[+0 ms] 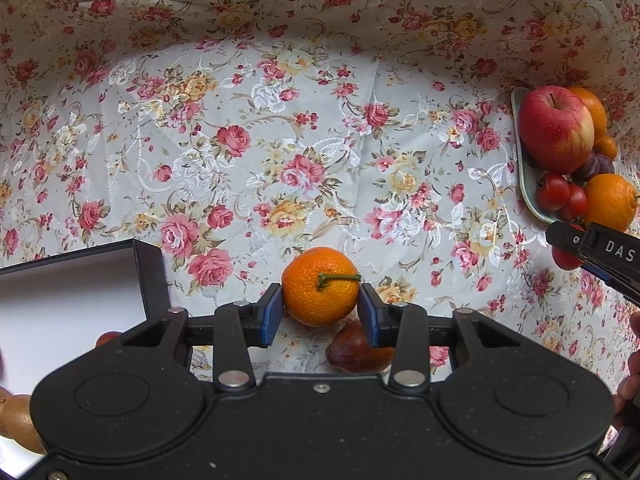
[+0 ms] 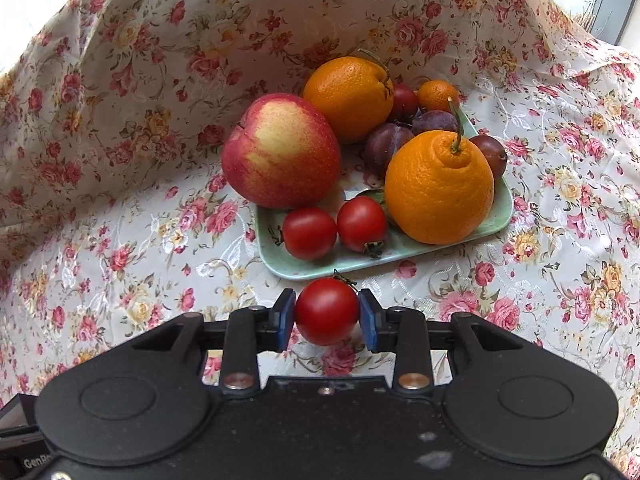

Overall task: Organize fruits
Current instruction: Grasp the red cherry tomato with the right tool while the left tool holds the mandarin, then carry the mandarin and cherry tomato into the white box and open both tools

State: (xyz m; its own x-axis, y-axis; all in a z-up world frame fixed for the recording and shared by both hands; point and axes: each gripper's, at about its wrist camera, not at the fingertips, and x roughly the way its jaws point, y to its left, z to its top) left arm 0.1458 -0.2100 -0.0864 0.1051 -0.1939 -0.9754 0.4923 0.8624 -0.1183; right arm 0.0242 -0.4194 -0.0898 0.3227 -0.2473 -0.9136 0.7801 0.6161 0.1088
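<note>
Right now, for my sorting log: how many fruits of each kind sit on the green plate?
Apple: 1
Oranges, one small: 3
Tomatoes: 2
Plums: 3
Dark red fruit at back, kind unclear: 1
Total: 10

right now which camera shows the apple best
The right wrist view: the apple sits large and whole at the green plate's back left. The left wrist view shows it small at the far right edge.

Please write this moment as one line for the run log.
left gripper: shut on mandarin | right gripper: shut on tomato | green plate: holds fruit | task: ongoing
</note>
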